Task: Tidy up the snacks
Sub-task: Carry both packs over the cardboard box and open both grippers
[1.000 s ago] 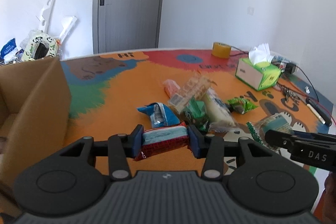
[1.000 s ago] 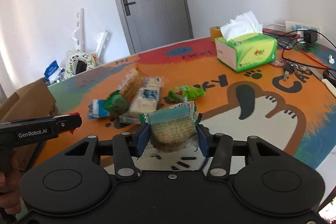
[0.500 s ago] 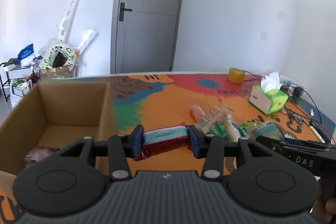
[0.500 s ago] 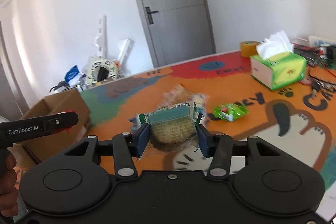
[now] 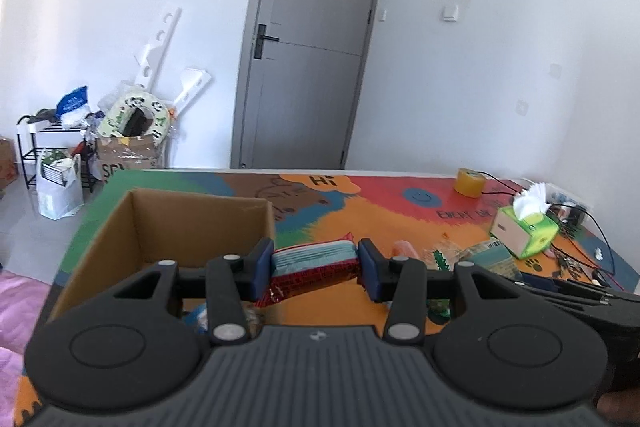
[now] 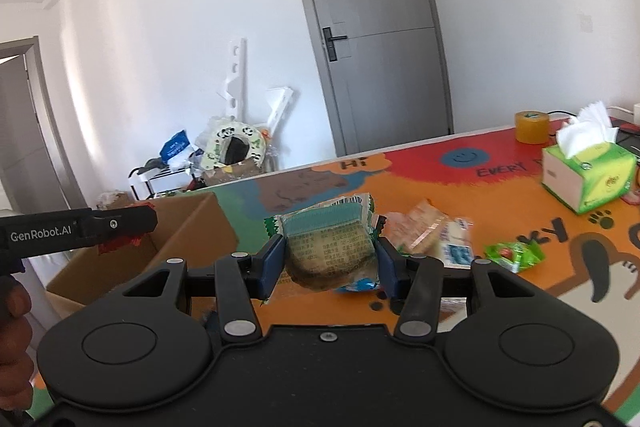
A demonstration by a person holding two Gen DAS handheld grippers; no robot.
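Two soft snack packs carried toward the open brown cardboard box (image 5: 192, 223).

The left gripper (image 5: 316, 265) clamps a red-and-teal foil pack (image 5: 314, 261) by its ends, the box just ahead-left; the right gripper (image 6: 330, 259) squeezes a puffy clear-and-green wrapped cake (image 6: 332, 247) across its middle. Both look light, crushable and slippery.

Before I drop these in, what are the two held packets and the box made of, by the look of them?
Red and teal snack packet: thin plastic film, probably glossy; it creases between the left gripper pads. Green-edged clear packet: see-through plastic wrap with print, crinkled, clamped by the right gripper. Cardboard box: plain brown corrugated board, matte, open top.
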